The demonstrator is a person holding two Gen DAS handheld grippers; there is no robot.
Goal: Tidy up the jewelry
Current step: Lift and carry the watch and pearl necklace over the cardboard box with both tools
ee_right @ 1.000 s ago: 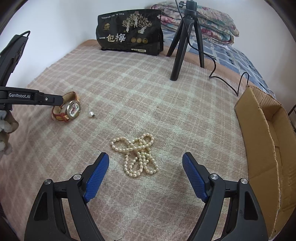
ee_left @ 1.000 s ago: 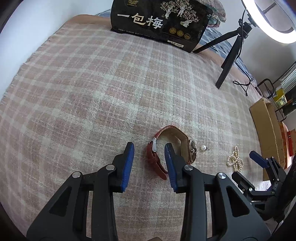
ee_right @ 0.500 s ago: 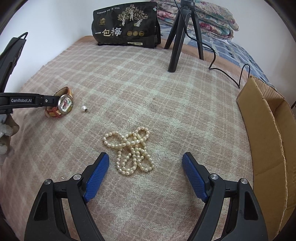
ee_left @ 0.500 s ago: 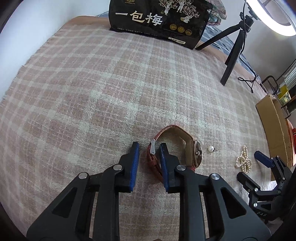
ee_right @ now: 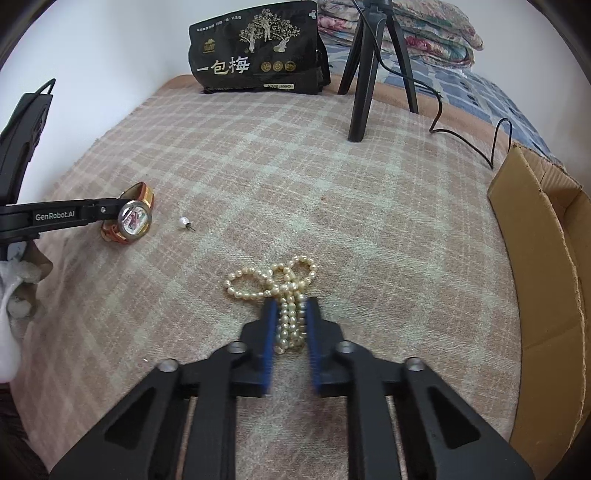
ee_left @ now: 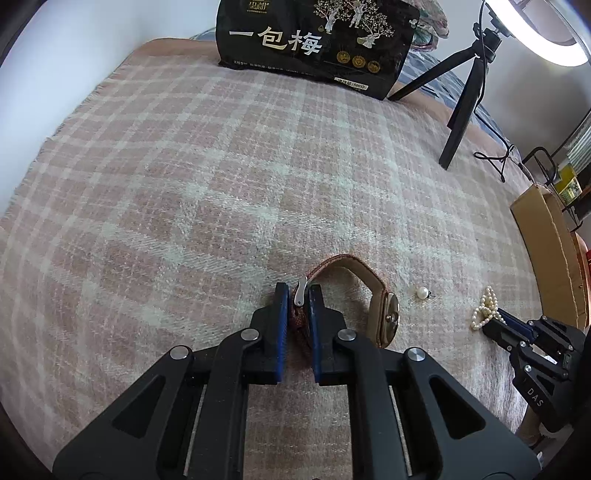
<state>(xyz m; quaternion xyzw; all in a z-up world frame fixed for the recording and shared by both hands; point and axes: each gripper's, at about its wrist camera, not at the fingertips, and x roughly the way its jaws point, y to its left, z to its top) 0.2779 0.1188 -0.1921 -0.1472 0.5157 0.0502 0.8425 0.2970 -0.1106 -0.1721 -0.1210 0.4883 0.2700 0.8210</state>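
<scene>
Leather watch (ee_left: 373, 299): left gripper (ee_left: 295, 295) clamped on strap, not lifted
Pearl necklace (ee_right: 280, 284): right gripper (ee_right: 290, 308) closing on strands
Pearl stud (ee_right: 183, 222): untouched
Sorted: nothing yet

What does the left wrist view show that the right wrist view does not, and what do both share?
Only the left wrist view shows the ring light and the left tool shut on the watch strap. Only the right wrist view shows the watch's dial, the folded quilts, and the right tool closing on the pearl strand. Both show the plaid blanket, black bag, loose pearl stud, tripod and cardboard box.
</scene>
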